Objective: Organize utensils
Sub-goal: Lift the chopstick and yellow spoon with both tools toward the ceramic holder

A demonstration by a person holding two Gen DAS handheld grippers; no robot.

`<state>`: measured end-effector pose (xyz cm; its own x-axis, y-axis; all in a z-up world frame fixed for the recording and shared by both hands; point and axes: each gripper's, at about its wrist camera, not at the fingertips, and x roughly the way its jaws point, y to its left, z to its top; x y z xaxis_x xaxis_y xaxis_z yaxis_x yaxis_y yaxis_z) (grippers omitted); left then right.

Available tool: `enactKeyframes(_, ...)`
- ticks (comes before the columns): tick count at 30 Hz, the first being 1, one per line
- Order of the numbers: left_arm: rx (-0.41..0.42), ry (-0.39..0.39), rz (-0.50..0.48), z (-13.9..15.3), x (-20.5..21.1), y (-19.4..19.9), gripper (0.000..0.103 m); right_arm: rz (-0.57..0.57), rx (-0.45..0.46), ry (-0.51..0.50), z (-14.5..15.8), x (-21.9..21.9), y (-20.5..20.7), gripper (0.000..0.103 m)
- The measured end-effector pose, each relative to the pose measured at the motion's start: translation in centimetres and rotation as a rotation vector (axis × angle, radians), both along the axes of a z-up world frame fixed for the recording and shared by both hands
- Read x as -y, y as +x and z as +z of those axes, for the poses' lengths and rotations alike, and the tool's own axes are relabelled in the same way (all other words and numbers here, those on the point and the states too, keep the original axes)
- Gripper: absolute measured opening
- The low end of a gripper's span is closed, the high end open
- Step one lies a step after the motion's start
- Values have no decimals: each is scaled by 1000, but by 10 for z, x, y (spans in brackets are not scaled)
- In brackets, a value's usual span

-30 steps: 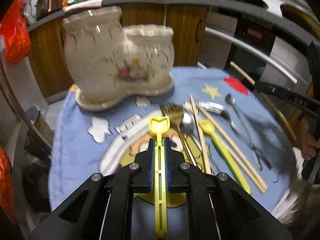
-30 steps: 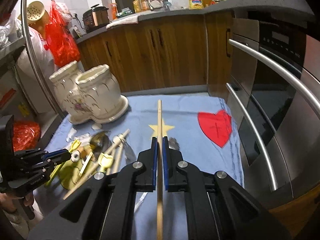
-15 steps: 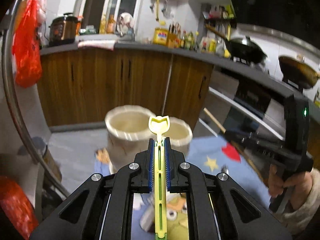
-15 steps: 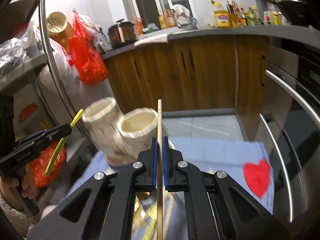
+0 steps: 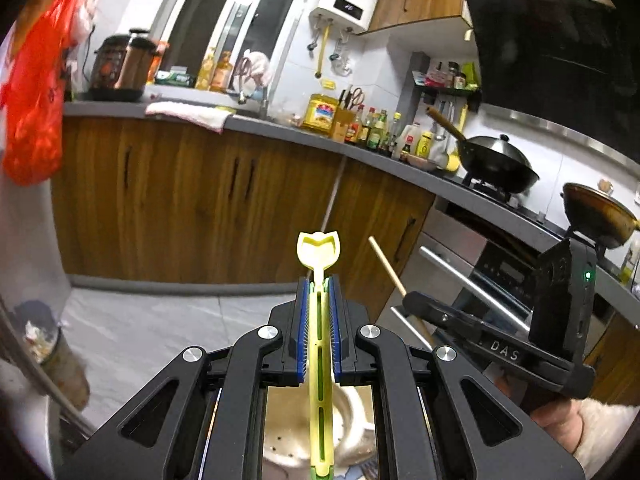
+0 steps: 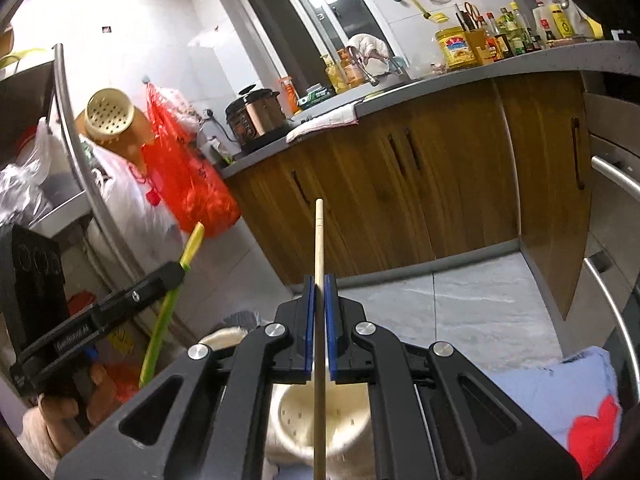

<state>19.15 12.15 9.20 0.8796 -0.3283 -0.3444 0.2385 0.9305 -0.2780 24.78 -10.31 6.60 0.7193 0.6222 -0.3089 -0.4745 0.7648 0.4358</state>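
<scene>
Both claws loaded: left claw (image 5: 318, 282) clamped on the yellow-green plastic utensil (image 5: 319, 246), right claw (image 6: 319, 280) clamped on a wooden chopstick (image 6: 319, 236). Each is gripped mid-shaft, tail ends hanging above the cream ceramic holder (image 6: 304, 416) on the blue table cloth (image 6: 560, 384), presumably lined up to drop in

We see a yellow-green slotted utensil (image 5: 320, 360) between blue pads (image 5: 303, 340), a pale wooden chopstick (image 6: 319, 320), a cream holder (image 6: 316, 412) dotted with holes, and a blue cloth (image 6: 560, 384) bearing a red heart.
</scene>
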Motion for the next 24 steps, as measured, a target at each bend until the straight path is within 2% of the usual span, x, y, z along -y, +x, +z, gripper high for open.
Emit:
enactKeyframes(8, 3, -16, 27, -25, -4, 17, 10, -28, 51, 74, -17, -7, 19, 5)
enactKeyframes(16, 1, 19, 44, -44, 0, 18, 10, -46, 100, 53, -25, -15, 17, 5)
enactKeyframes(24, 14, 23, 29, -47, 1, 16, 10, -67, 110, 60, -29, -15, 21, 5)
